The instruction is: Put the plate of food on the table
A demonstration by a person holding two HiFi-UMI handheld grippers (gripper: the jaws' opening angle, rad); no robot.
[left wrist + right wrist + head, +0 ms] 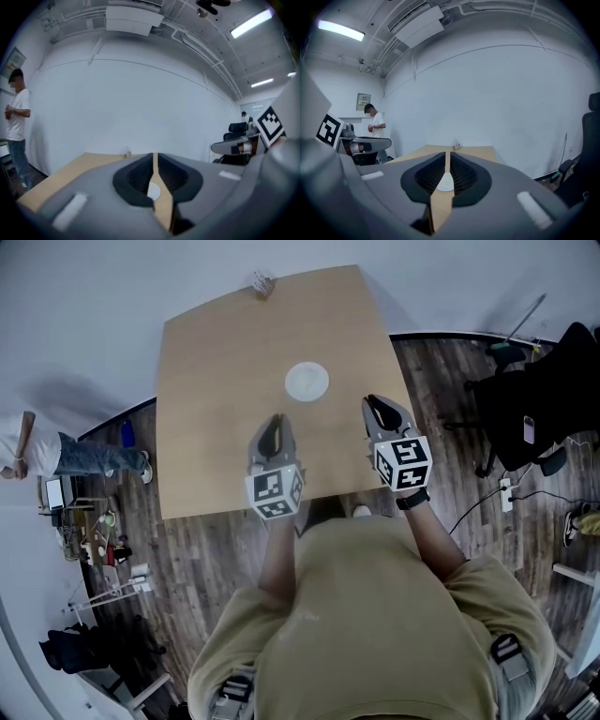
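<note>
Head view: a light wooden desk [225,427] stands on a dark plank floor [187,559], with a white plate [307,382] resting flat near its middle, a little toward the far half. Whether the plate carries food cannot be made out; it reads as a plain white disc. Both grippers are held over the near half of the desk, well apart from the plate and from each other, pointing toward it: left gripper [274,420] to the near left of the plate, right gripper [373,405] to its near right. Left gripper view: fingers [136,176] drawn almost together, leaving only a thin slit at the tips, with nothing between them; the plate [153,191] and bare desk show through the slit beyond the tips. Right gripper view: same condition, fingers [466,176] nearly closed on a narrow gap, holding nothing, with the plate [445,183] visible on the desk ahead. A small object [262,282] sits at the far edge of the desk; too small to identify. A person [37,451] in a white top stands off to the left of the desk, and a black office chair [534,409] stands to the right.
</note>
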